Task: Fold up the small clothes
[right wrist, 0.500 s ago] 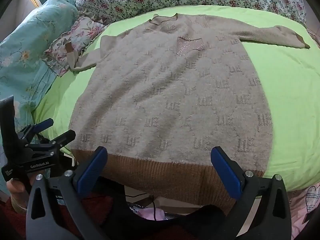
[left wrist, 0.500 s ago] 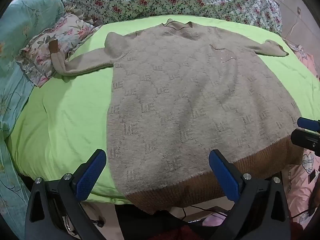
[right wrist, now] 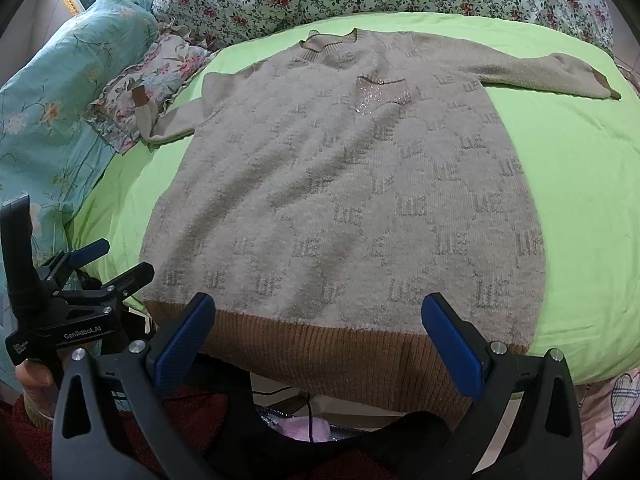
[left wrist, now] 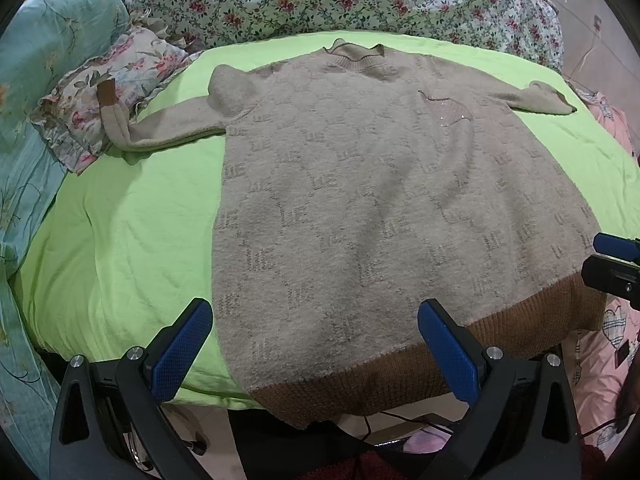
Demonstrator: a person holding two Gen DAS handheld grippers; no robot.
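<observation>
Both grippers — left gripper (left wrist: 316, 352) and right gripper (right wrist: 320, 344) — hang spread wide, empty, above the sweater's (right wrist: 340, 200) brown hem (right wrist: 320, 352).

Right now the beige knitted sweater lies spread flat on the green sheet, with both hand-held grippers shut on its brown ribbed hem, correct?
Not quite. The beige knitted sweater does lie flat on the green sheet, but both wrist views show the left hand-held gripper and right hand-held gripper open, holding nothing, at the brown ribbed hem.
</observation>
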